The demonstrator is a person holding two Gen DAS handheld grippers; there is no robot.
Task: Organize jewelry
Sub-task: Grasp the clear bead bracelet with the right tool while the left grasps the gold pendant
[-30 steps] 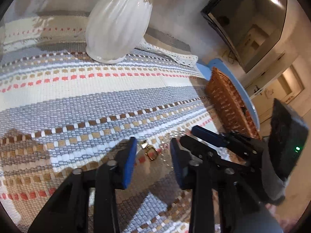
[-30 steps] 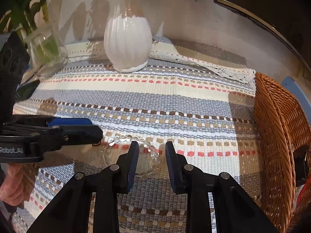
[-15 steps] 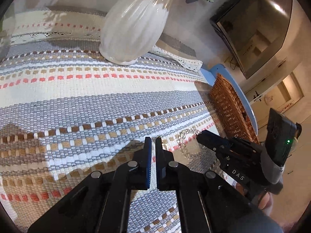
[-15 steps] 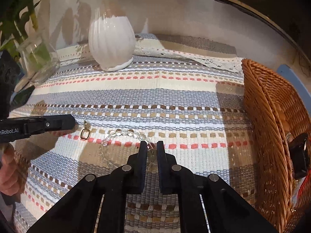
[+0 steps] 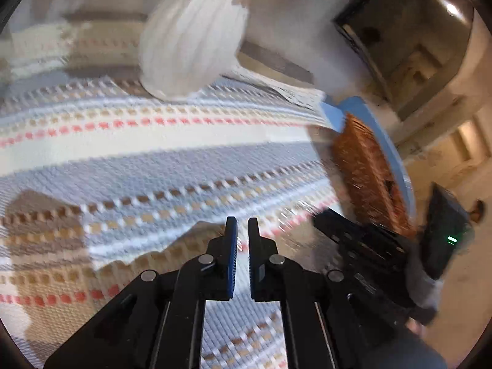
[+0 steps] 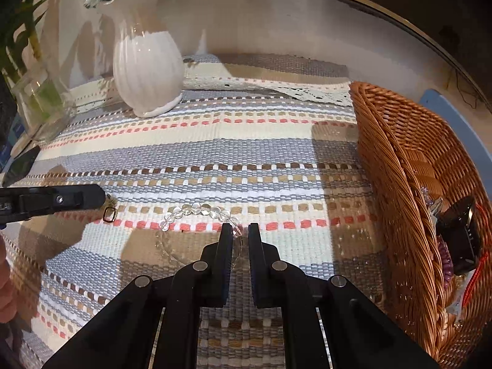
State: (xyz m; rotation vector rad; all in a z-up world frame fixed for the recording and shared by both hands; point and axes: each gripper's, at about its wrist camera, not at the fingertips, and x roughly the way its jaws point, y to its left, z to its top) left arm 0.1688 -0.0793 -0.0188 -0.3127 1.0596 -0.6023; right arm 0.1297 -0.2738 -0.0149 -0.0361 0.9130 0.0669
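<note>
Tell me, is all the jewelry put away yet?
Not yet. Done: purple beads and a few other pieces already lie in the wicker basket. In hand: the right claw has just closed on the clear bead bracelet, which lies on the striped cloth. The left claw is shut right at the gold earring; I can't tell if it grips it. Left: both pieces probably go into the basket.

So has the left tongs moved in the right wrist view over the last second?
Yes: left tongs drew back leftward from the bead bracelet, carrying the gold charm.
</note>
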